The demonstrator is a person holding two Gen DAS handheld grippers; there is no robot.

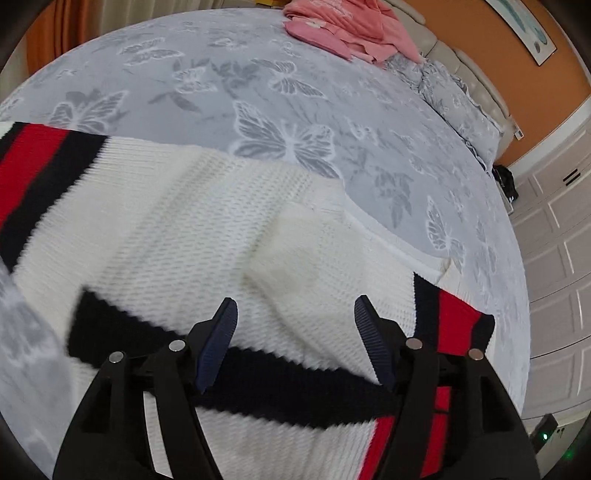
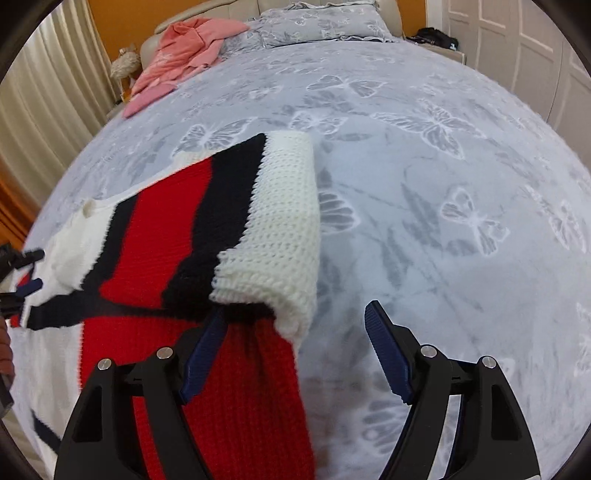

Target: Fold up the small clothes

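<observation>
A white knit sweater (image 1: 177, 229) with red and black bands lies spread on the grey butterfly bedspread (image 1: 258, 92). My left gripper (image 1: 295, 314) hovers over its middle, above a black band, jaws open with nothing pinched. In the right wrist view a sleeve end (image 2: 273, 229) with a white cuff and red and black bands lies folded over the sweater's red part. My right gripper (image 2: 297, 312) stands open at that cuff: the cloth rests against the left finger (image 2: 207, 350) and the right finger (image 2: 388, 350) is clear of it. The left gripper (image 2: 31, 271) shows at that view's left edge.
A pile of pink clothes (image 1: 343, 26) lies at the far end of the bed, beside a grey pillow (image 2: 321, 22) and a beige headboard. White wardrobe doors (image 1: 561, 229) stand past the bed's edge. Curtains (image 2: 44, 92) hang on the other side. Bare bedspread (image 2: 443, 184) stretches beyond the sweater.
</observation>
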